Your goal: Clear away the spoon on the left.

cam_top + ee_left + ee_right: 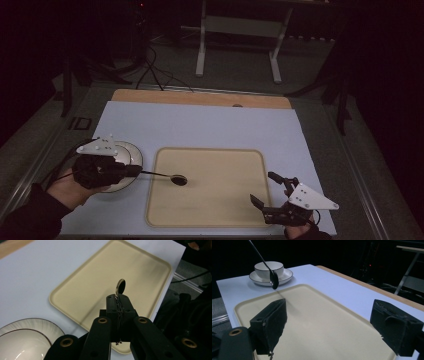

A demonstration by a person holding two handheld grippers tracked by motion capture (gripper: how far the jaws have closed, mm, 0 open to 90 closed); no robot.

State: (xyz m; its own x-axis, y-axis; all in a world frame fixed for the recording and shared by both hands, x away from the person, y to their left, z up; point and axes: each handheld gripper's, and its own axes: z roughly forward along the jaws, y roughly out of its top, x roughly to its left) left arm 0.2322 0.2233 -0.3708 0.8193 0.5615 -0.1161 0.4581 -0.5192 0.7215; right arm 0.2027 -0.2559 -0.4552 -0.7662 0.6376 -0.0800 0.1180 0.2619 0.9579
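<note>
On the pale blue table (200,125), lit dimly, seen from the person's side:

Bowl and saucer: a white bowl (269,268) sits on its saucer (287,275) at the tray's nine o'clock, just off its left rim and partly under the left hand.

Left gripper: the left gripper (117,302) has its jaws pressed together on the thin handle of a black spoon (178,178), which points toward three o'clock. The spoon's head hangs over the left part of the tan tray (240,205), and from the right gripper view it looks clear of the surface, tipped downward.

Spoon risk: the grip sits far back on a slim handle, so the head could swing or twist in the pads; a quick sweep might let it slide out and clatter onto the tray. Lowered too steeply, the tip would strike first and lever the handle loose.

Bowl risk: the hand and gripper body ride just above the crockery. A dip or a pull back toward nine o'clock could knock the bowl on its saucer.

Tray: bare, lying flat at the table's six o'clock. A hard set-down near its left rim might leave the spoon propped on the lip instead of lying flat.

Right gripper: the right gripper (272,192) hovers at the tray's four o'clock corner, jaws spread wide and holding nothing. Reaching in early, it could cross the spoon's path.
</note>
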